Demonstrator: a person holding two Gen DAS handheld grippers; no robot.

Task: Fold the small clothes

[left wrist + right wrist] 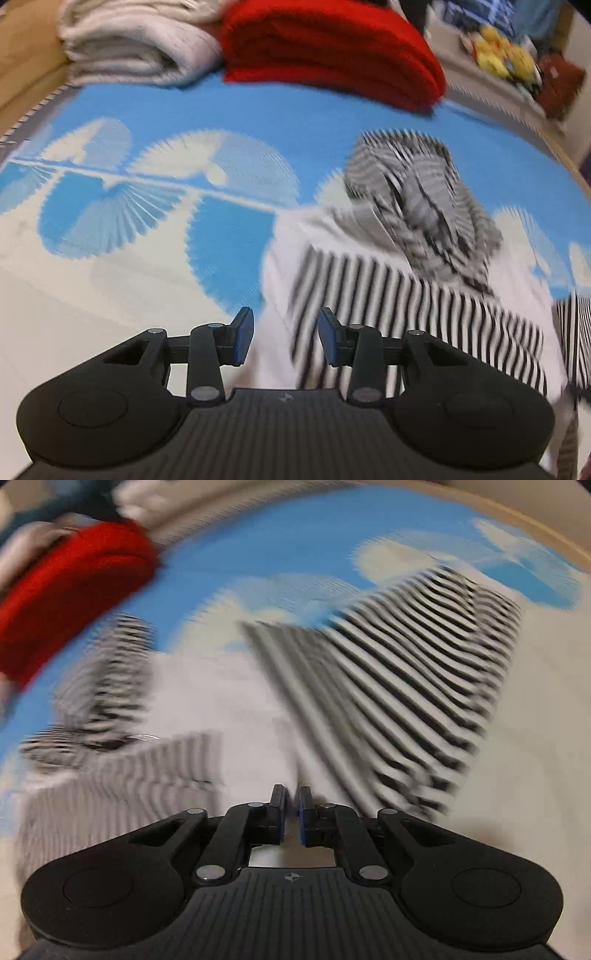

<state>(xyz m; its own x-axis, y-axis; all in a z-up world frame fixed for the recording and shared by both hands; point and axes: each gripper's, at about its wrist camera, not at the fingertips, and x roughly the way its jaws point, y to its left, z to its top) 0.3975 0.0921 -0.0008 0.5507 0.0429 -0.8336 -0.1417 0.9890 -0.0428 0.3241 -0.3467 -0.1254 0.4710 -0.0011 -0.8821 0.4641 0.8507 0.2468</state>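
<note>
Right wrist view is smeared: we can't read the folds of the striped garment [388,686], and the red fabric [70,598] is cut off at the left edge. We can't tell if cloth sits between the right hand-held gripper [291,812] pads. Left wrist view: yellow items [506,55] too blurred to identify; white folded cloth [133,48] cropped at top.

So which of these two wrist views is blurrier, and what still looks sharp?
Right wrist view: heavy motion smear across the black-and-white striped garment and folded red cloth; only the right gripper is crisp. Left wrist view: milder blur, left gripper sharp; fisheye bends the blue-and-white patterned mat.
</note>
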